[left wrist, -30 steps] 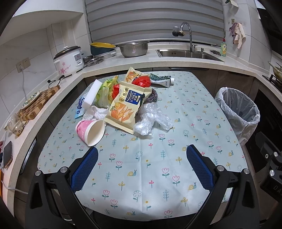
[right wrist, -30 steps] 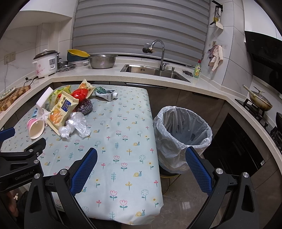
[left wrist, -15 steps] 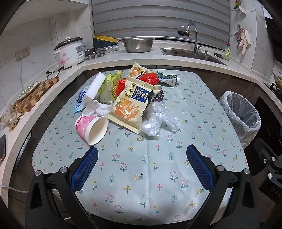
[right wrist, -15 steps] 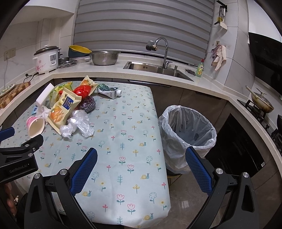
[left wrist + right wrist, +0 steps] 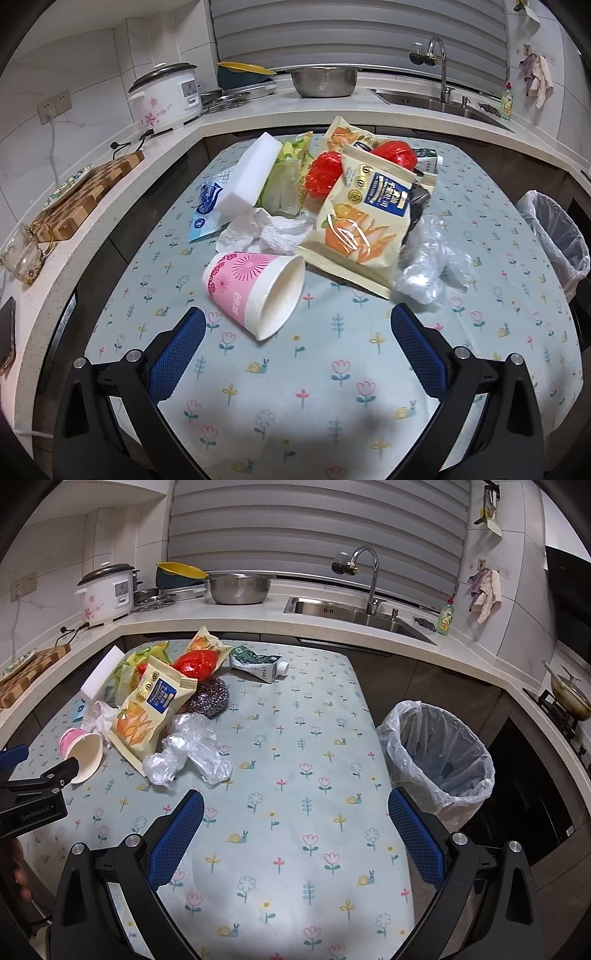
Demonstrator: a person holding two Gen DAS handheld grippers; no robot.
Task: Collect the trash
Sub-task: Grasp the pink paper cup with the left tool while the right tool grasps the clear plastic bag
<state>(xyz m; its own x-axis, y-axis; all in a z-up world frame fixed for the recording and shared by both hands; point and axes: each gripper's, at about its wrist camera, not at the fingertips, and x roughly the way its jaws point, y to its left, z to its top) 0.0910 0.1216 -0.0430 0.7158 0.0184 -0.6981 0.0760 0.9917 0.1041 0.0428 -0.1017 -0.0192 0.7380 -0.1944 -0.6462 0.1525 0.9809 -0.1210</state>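
Note:
A pile of trash lies on the flowered table (image 5: 332, 369): a pink paper cup (image 5: 255, 291) on its side, a yellow snack bag (image 5: 365, 221), crumpled clear plastic (image 5: 432, 266), white tissue (image 5: 258, 232), a white sponge block (image 5: 247, 177), red wrappers (image 5: 321, 177). My left gripper (image 5: 295, 332) is open and empty, just short of the cup. My right gripper (image 5: 295, 812) is open and empty over the table, near the clear plastic (image 5: 188, 753). A crushed carton (image 5: 258, 664) and steel scourer (image 5: 208, 698) lie behind. The lined trash bin (image 5: 439, 760) stands right of the table.
The counter wraps around behind with a rice cooker (image 5: 166, 96), a steel bowl (image 5: 321, 81), a sink and tap (image 5: 365, 583), and a wooden board (image 5: 85, 192). A stove with a pan (image 5: 569, 698) is at the far right. The left gripper's body (image 5: 33, 797) shows in the right view.
Both grippers moved forward toward the pile; the cup and plastic now sit much closer to the fingertips. Jaws stayed open. Nothing on the table moved.

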